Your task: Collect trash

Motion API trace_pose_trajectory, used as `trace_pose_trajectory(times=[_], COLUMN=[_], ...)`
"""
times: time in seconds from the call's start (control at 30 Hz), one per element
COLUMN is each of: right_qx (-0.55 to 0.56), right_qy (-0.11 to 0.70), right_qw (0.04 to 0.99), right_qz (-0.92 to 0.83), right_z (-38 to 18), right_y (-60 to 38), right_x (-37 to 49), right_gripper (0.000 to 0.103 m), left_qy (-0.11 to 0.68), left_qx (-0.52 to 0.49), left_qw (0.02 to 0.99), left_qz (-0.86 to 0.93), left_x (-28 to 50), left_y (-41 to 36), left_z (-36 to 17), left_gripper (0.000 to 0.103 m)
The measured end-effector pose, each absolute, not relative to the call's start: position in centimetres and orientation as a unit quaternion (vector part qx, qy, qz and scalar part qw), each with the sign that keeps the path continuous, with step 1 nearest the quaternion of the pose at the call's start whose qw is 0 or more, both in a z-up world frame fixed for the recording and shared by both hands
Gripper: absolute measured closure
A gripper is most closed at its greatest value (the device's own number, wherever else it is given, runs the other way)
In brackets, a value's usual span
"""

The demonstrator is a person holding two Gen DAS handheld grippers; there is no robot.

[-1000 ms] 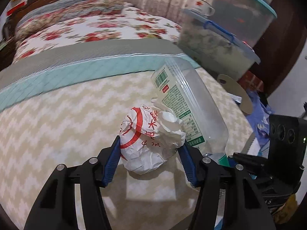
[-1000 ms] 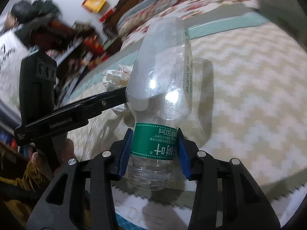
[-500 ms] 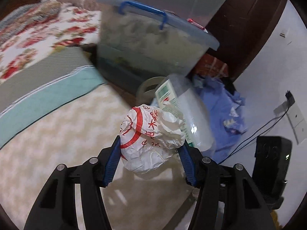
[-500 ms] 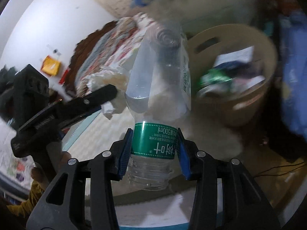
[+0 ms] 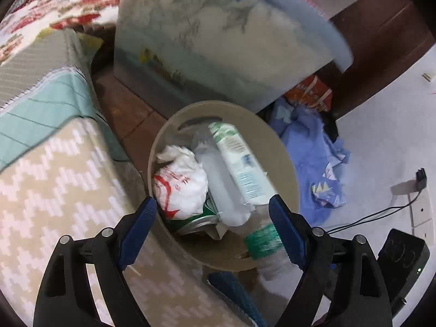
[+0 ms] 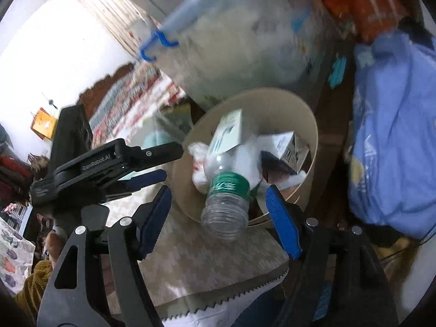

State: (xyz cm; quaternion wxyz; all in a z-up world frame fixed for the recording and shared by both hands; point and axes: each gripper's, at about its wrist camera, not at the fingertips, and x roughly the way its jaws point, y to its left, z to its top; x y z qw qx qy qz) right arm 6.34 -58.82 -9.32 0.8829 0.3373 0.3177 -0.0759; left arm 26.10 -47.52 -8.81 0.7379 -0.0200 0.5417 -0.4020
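Left wrist view: left gripper opening over the bin, empty; paper wad lies inside. Right wrist view alone shows a carton; right gripper opening, bottle loose between its pads.

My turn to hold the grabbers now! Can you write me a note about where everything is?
Left gripper: jaws opening, nothing between the pads.
Right gripper: jaws opening; the plastic bottle is between them, let go, mouth end tipped into the bin.
Crumpled paper wrapper: in the beige bin beside the bed, on a green can.
Done: both pieces dropped.
Left: pull back and look for more trash.
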Motion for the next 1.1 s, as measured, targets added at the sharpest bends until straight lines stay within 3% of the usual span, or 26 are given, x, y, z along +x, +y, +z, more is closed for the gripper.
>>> trace_pose_trajectory(times=[0.17,0.27,0.6,0.67,1.1], right_qx=[0.357,0.371,0.369,0.364,0.334], right_qy=[0.299,0.299,0.301,0.301,0.278], right_qw=[0.883,0.879,0.879,0.881,0.900], right_qz=[-0.054,-0.031,-0.005,-0.008,-0.033], right_z=[-8.5,-8.4,-8.1,-7.9,-5.4], right_y=[-57.3,-55.3,-47.4,-46.2,-41.2], right_x=[4.3,3.3,0.7,0.3,-1.9], right_gripper=[0.030,0.030,0.030,0.030,0.030], left_qy=[0.508,0.480,0.450,0.439,0.403], left_qx=[-0.035,-0.014,0.039,0.048,0.084], left_qw=[0.752,0.778,0.838,0.847,0.877], left_qz=[-0.418,-0.406,-0.307,-0.295,-0.247], left_x=[24.2,22.0,17.2,16.1,11.4], left_y=[-42.8,-39.6,-29.7,-28.0,-22.7], left_z=[-5.7,-4.4,-4.1,-3.7,-1.9], left_gripper=[0.022,0.016,0.015,0.010,0.009])
